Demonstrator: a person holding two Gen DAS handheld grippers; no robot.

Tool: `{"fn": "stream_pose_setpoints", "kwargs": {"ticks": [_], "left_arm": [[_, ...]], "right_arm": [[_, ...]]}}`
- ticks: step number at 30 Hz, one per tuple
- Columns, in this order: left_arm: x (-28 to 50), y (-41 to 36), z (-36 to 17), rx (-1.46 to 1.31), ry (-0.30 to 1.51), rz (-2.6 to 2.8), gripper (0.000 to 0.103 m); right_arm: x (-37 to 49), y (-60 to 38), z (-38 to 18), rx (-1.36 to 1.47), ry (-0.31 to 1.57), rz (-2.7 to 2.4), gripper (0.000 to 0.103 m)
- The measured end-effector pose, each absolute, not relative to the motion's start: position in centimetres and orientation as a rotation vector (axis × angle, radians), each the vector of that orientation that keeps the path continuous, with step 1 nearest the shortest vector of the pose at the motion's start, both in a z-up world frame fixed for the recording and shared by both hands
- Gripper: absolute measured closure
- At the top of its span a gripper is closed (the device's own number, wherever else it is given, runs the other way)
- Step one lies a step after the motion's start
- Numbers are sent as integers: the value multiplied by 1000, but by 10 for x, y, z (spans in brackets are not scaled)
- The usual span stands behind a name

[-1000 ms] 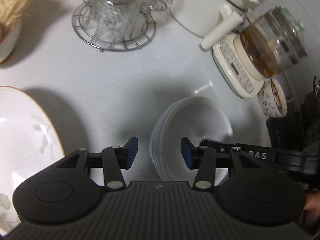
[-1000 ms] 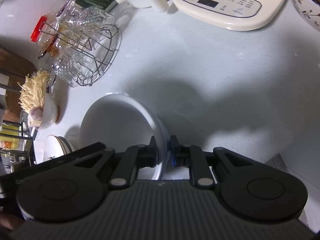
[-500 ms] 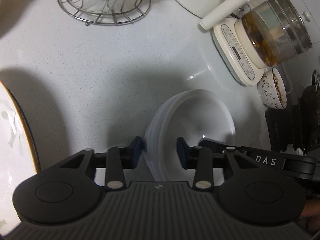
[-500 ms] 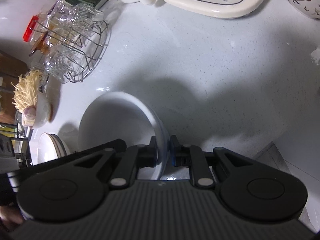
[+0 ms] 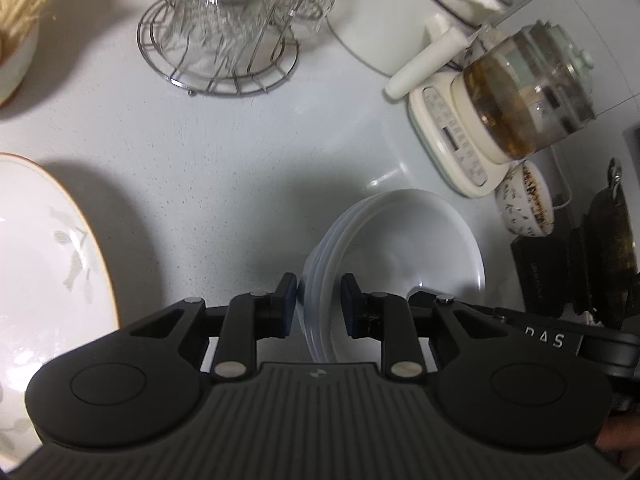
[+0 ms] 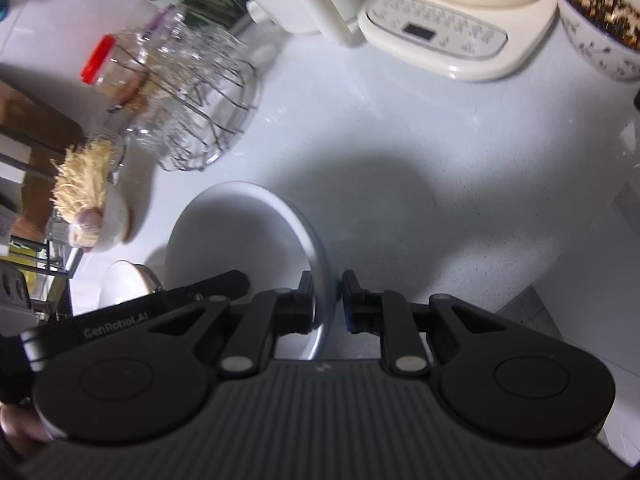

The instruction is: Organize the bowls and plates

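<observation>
A stack of white bowls sits on the pale counter, on the near side of the cream kettle base, mouths facing up; being round, the stack has no long axis, and in the left wrist view its layered rims show as nested arcs on the side away from the kettle base.

The left gripper straddles that layered edge. Its jaws have just been closing, and the rims stand between them: the outer pad lies against the outside of the stack and the inner pad is at the inside wall, so it looks clamped on the rims, with a moderate gap set by their thickness.

The right gripper holds the opposite edge of the bowls, the side nearer the kettle base. Its jaws are almost together, pinching only the thin top rim.

Beyond the bowls from the kettle base, a large floral plate with a gold edge lies flat on the counter. A wire rack of glasses stands farther back, to the side of the kettle base. A small patterned bowl with dark contents sits just beside the kettle base.
</observation>
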State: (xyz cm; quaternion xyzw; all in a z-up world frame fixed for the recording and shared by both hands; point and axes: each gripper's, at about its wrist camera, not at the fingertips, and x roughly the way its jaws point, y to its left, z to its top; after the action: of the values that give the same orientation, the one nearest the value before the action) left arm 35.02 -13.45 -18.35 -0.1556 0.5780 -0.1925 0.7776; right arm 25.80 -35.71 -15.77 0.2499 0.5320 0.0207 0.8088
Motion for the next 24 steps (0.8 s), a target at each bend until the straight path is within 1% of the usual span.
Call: {"fn": "stream_pose_setpoints", "kwargs": {"ticks": [11,24], "left_arm": [[332,-127,-132,-306,1191,-455,75],[313,-93,-109,-315,1115,-411,74]], "right_arm": [[237,-347,-112,529,1050,57,85],[230,-314,-95,476,987,124,85]]}}
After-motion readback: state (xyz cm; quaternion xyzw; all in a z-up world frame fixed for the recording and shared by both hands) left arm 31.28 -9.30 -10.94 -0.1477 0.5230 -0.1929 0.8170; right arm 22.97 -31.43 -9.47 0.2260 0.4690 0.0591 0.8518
